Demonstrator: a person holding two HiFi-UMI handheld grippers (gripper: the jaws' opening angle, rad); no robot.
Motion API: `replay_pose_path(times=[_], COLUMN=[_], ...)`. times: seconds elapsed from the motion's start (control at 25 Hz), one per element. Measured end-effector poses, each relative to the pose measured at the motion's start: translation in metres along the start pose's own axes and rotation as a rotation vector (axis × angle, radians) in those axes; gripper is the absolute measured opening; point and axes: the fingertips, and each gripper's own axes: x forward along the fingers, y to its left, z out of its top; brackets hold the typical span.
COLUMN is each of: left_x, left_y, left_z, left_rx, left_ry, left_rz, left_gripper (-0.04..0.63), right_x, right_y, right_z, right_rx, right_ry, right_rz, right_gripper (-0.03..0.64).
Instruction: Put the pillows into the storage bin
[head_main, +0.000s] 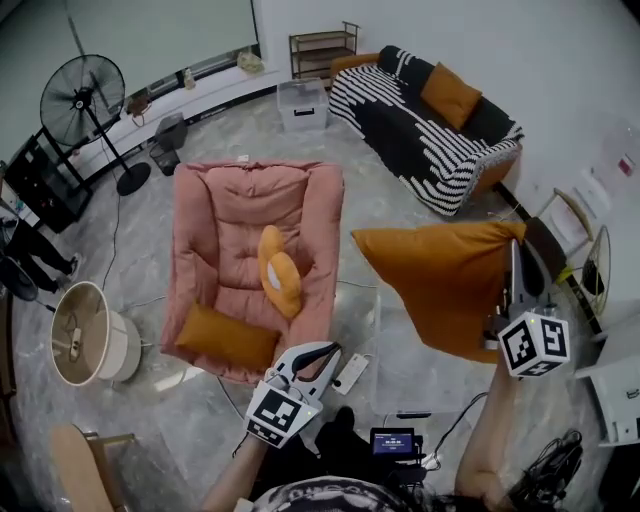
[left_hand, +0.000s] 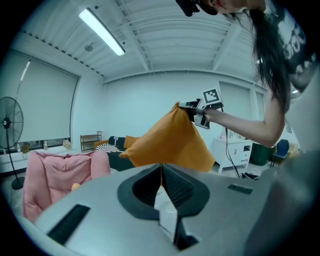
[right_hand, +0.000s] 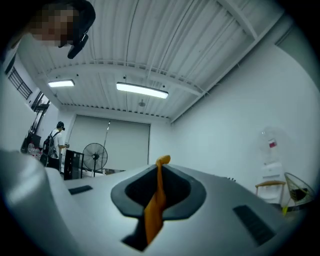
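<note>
Orange cloth fills the right side of the head view: a big orange pillow (head_main: 445, 285) hangs in the air to the right of the pink armchair (head_main: 250, 215), pinched by one corner in the right gripper (head_main: 515, 252). A yellow pillow (head_main: 280, 270) lies on the armchair's seat, and a flat orange pillow (head_main: 225, 338) lies at the armchair's near left corner. The left gripper (head_main: 322, 352) hovers just in front of the armchair's near edge and carries nothing. A lidded clear bin (head_main: 303, 105) stands on the floor beyond the armchair, well apart from all three pillows.

From the left gripper view, the left gripper (left_hand: 161, 169) has its jaws pressed together with nothing between them. Past them, to the right of the armchair (left_hand: 55, 170), the big orange pillow (left_hand: 170, 142) dangles from the right gripper (left_hand: 186, 105).

From the right gripper view, the right gripper (right_hand: 160, 166) has its jaws clenched on a thin fold of the big orange pillow (right_hand: 154, 212). The fabric pokes out above the tips and trails down between the jaws.
</note>
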Motion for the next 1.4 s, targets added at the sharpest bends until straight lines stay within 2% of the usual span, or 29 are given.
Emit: replay_pose_path(times=[0.36,0.56,0.76,0.92,1.04,1.16,1.24,1.32,1.4], left_x=[0.084,0.117,0.145,0.159,0.17,0.174,0.175,0.174,0.171], left_y=[-0.031,-0.04,-0.046,-0.042,-0.032,-0.019,-0.013,-0.007,-0.004], left_z=[-0.01,-0.024,-0.051,-0.073,-0.086,-0.096,-0.101,-0.105,-0.107], left_rx=[0.019,0.017,0.004,-0.005,0.005,0.01,0.003,-0.006,-0.013], left_ry=[0.099,0.143,0.197,0.243,0.272,0.298,0.307,0.31,0.315], left_rz=[-0.089,-0.133,-0.159,-0.158,-0.148,-0.121,-0.103,-0.089,-0.079], left_gripper=[0.015,0.015,0.015,0.015,0.015,0.015,0.015,0.015,0.015], right_x=[-0.002,0.009,0.011,-0.001,-0.022,-0.067,-0.096,-0.109,-0.114], right_y=[-0.084,-0.116,-0.16,-0.191,-0.211,-0.216,-0.227,-0.24,-0.247], right_z=[-0.144,-0.23,-0.334,-0.429,-0.51,-0.577,-0.592,-0.595,-0.593], right_rx=[0.128,0.299,0.542,0.64,0.636,0.518,0.516,0.594,0.653], right_ry=[0.231,0.314,0.37,0.479,0.654,0.87,0.885,0.835,0.806], right_rz=[-0.076,-0.155,-0.308,-0.415,-0.508,-0.615,-0.681,-0.715,-0.711], right_gripper=[0.017,0.017,0.017,0.017,0.018,0.021,0.024,0.084,0.256])
